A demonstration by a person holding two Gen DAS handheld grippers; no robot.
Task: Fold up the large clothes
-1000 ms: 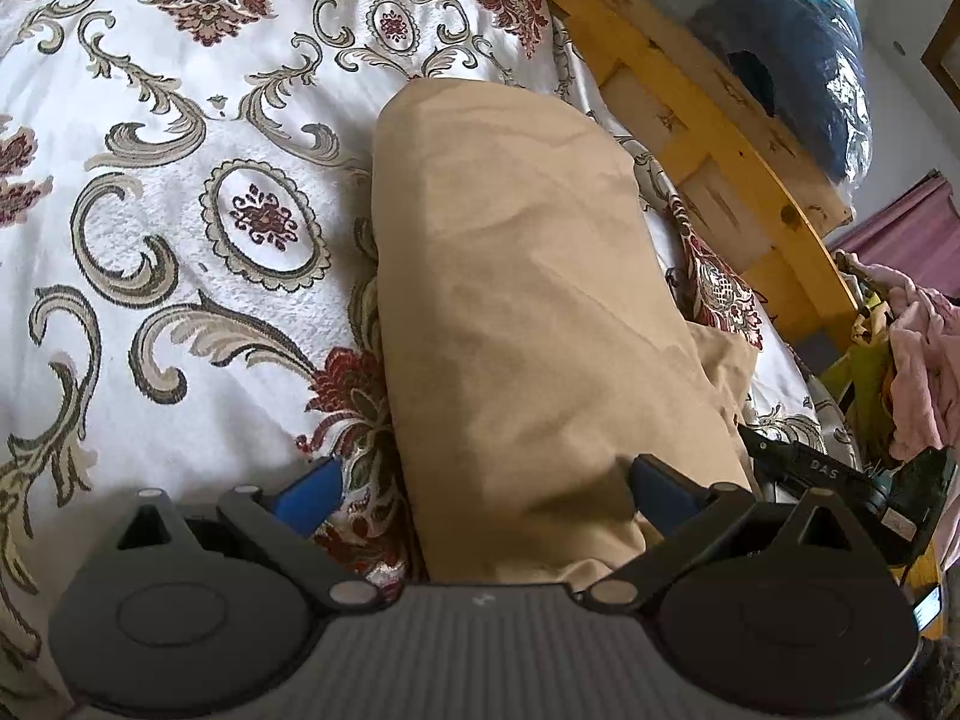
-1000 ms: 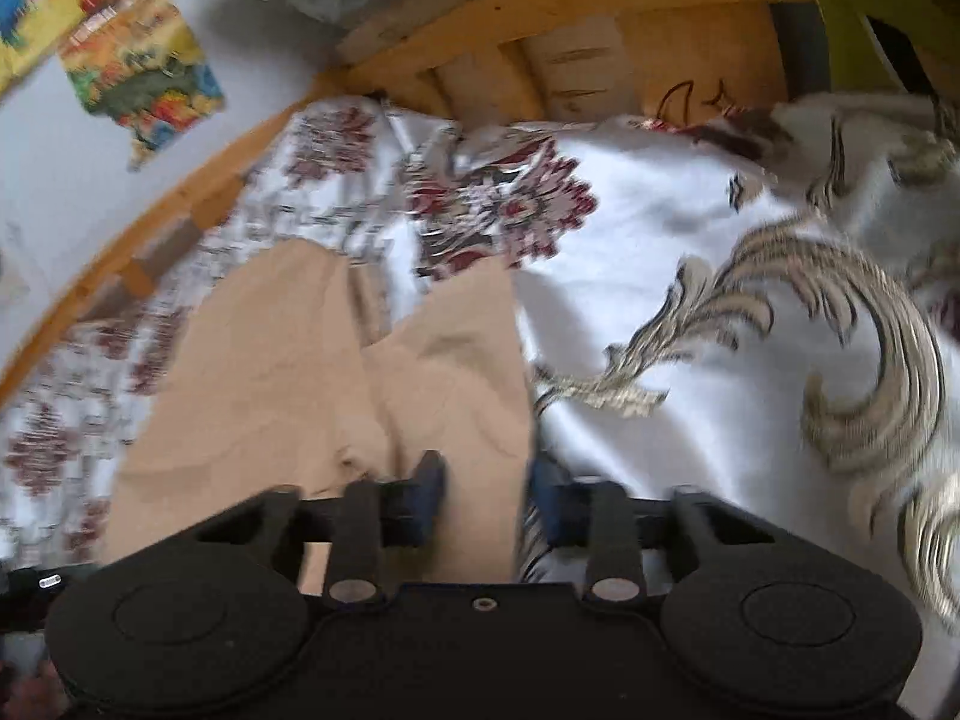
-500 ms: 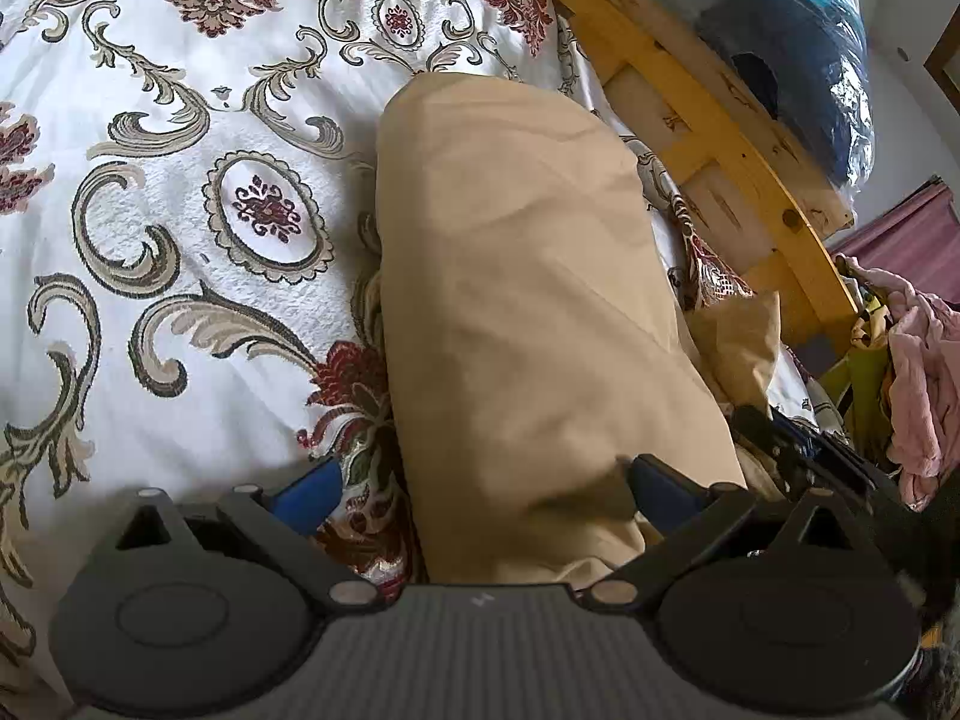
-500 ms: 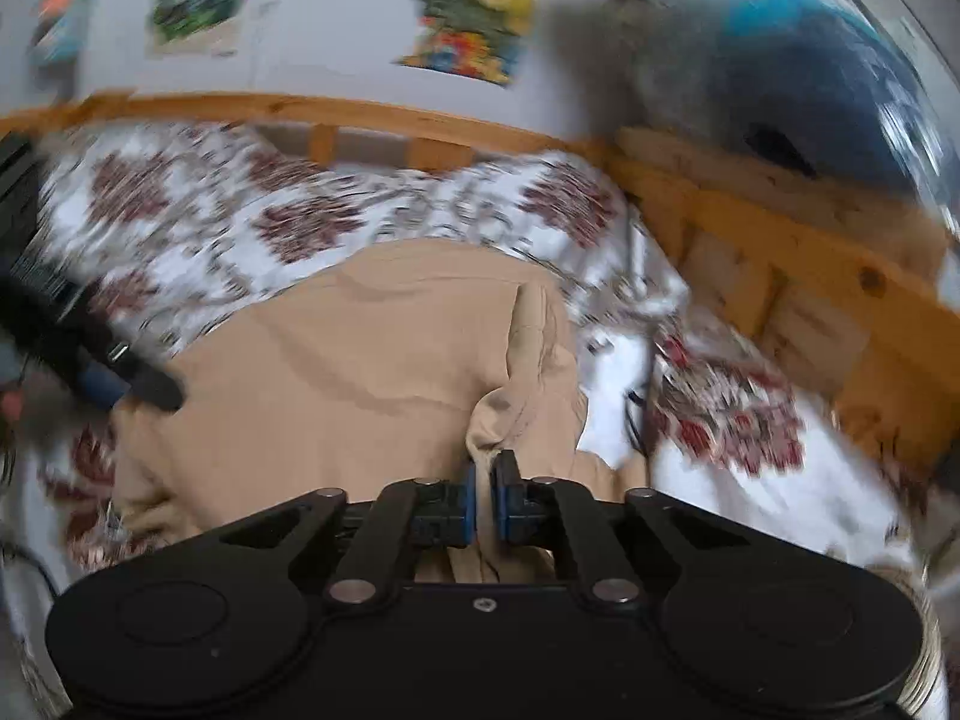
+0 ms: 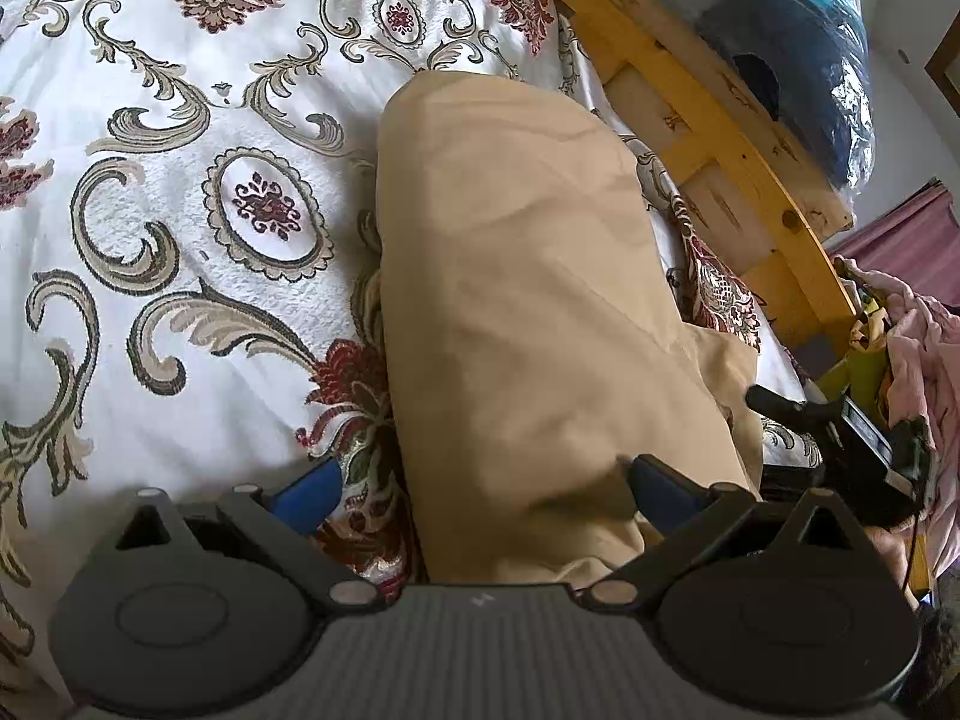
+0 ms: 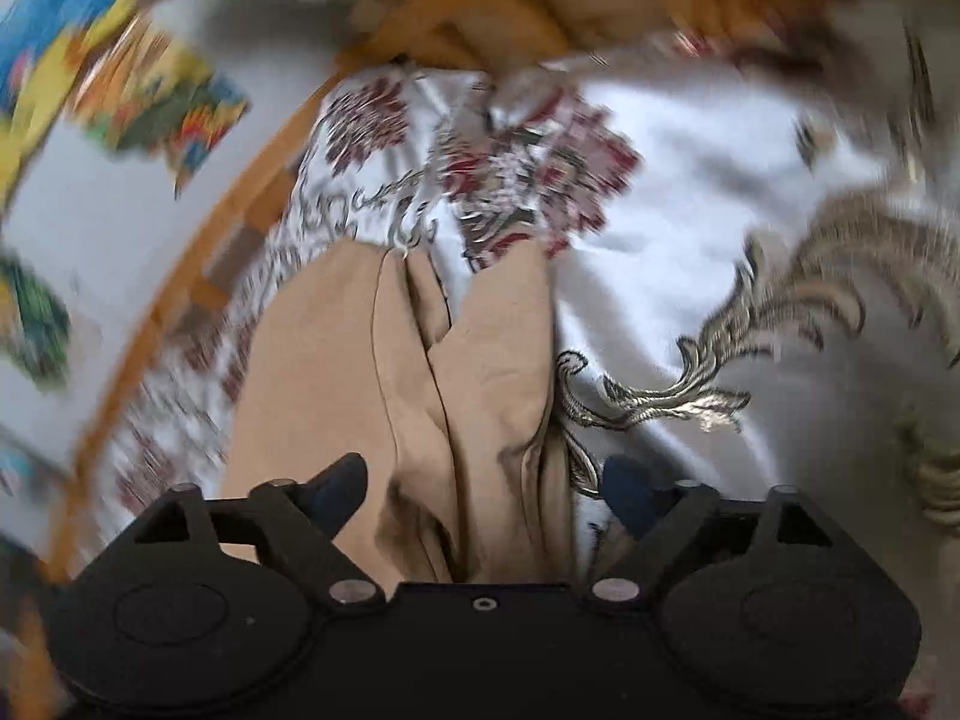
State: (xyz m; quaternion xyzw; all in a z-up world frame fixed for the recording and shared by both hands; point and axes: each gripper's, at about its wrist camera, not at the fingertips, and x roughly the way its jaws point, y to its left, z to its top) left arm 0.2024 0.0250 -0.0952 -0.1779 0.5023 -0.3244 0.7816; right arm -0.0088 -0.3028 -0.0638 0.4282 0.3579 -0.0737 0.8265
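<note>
A tan garment (image 5: 528, 312) lies folded lengthwise on the patterned bedspread (image 5: 150, 252). My left gripper (image 5: 480, 483) hovers open over its near end, one blue pad on the bedspread side, the other over the cloth. In the blurred right wrist view the same tan garment (image 6: 432, 396) bunches into folds between the blue pads of my right gripper (image 6: 483, 486), whose jaws are opening and stand wide apart, neither pad pressing the cloth. From the left wrist view, the right gripper (image 5: 840, 420) shows as a dark shape at the cloth's right edge.
A yellow wooden bed frame (image 5: 720, 138) runs along the far right of the bedspread, with a plastic-wrapped blue bundle (image 5: 798, 48) beyond it. Pink cloth (image 5: 924, 360) is heaped at the right. Colourful posters (image 6: 138, 84) hang on the white wall.
The right gripper, shut on a pinch of tan cloth half a second ago, has let go and spread wide, swinging and rolling sharply. The left gripper has stayed put.
</note>
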